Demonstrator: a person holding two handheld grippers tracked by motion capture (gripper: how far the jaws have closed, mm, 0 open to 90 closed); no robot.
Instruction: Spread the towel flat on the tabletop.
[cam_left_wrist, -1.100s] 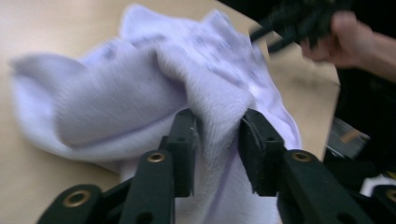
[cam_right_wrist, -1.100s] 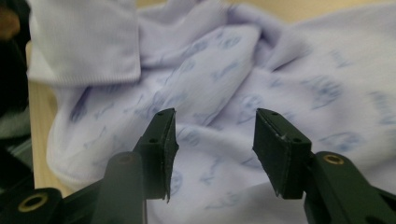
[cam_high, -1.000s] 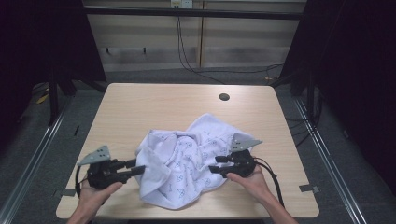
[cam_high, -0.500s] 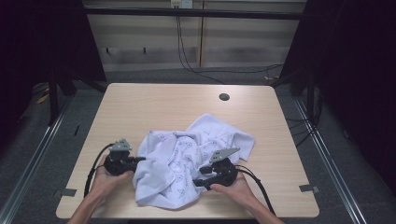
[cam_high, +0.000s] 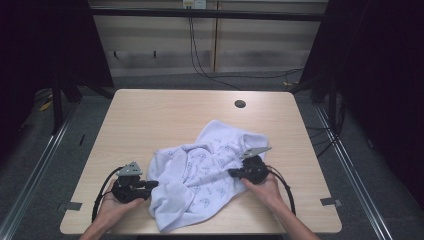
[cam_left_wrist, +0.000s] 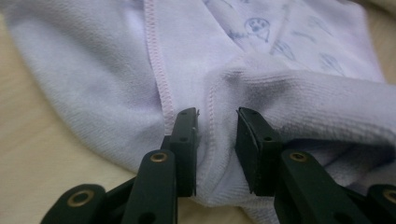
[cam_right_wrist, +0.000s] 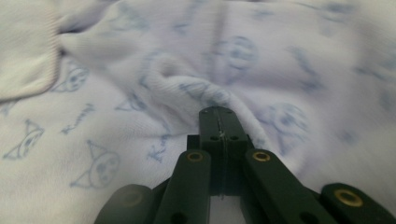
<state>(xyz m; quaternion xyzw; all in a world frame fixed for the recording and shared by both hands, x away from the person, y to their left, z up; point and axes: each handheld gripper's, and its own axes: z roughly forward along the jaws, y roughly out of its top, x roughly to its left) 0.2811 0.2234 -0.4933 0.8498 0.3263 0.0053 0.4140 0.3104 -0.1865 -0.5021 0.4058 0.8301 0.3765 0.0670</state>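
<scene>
A crumpled white cloth (cam_high: 200, 170) printed with small blue figures lies on the near half of the wooden table (cam_high: 165, 115). At its left edge my left gripper (cam_high: 152, 184) has just been opening. In the left gripper view its jaws (cam_left_wrist: 217, 126) stand apart around a hemmed fold of the cloth (cam_left_wrist: 107, 79). On the cloth's right side my right gripper (cam_high: 232, 172) has just been closing. The right gripper view shows its jaws (cam_right_wrist: 219, 112) pressed together, pinching a raised ridge of the cloth (cam_right_wrist: 187, 88).
A small dark round hole (cam_high: 240, 104) sits in the table near the far edge. Bare wood shows on the far half and along both sides. Cables trail from both grippers toward the near edge. Metal rails run along the floor on either side.
My right gripper went left into the cloth, then back right, and its jaws closed. My left gripper shifted toward the cloth's left edge and sank. The cloth's near part has been reshaped.
</scene>
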